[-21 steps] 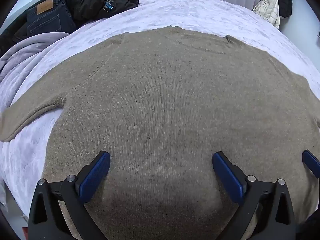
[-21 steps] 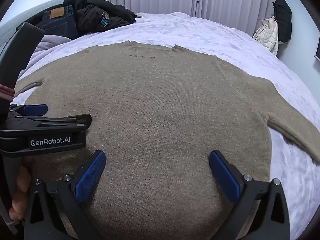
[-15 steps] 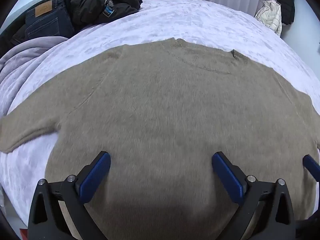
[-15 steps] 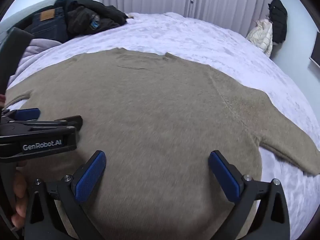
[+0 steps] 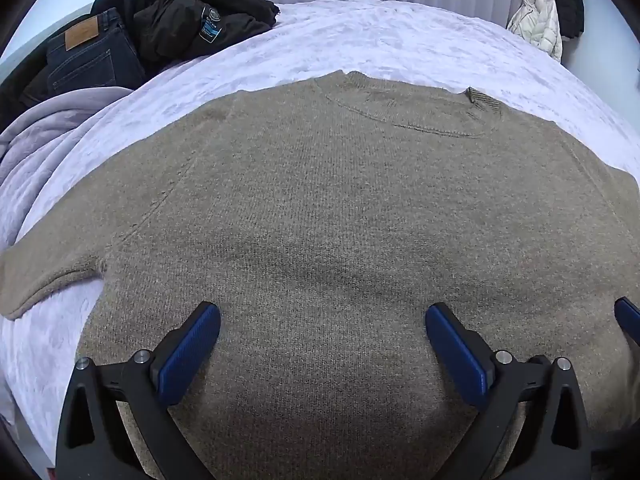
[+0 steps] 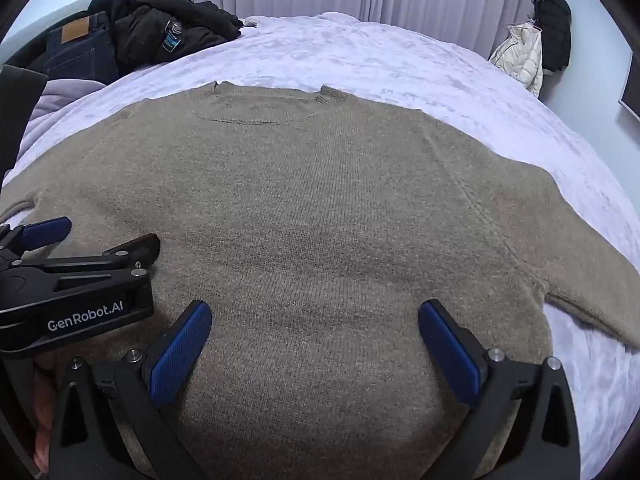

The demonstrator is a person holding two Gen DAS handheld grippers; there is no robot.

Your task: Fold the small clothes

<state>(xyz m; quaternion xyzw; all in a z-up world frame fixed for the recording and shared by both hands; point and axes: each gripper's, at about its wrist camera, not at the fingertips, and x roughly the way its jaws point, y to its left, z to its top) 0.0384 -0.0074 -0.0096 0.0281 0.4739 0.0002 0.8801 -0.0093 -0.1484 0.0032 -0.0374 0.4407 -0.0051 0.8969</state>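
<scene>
Knit, tan and flat: the sweater [image 5: 340,216] lies spread on the bed [image 5: 400,44] straight ahead of both your tools, collar at the far end, hem nearest you, so its long axis runs away from you. Your left gripper [image 5: 322,344] and right gripper [image 6: 314,340] both hang over the lower body with jaws spread wide and nothing between the pads (neither touches cloth that I can see). One sleeve [image 5: 44,280] runs out to the left of the left tool, the other sleeve [image 6: 592,280] to the right of the right tool. Each arm is nearer its own sleeve, so I judge the first fold starts sideways, not forward.
</scene>
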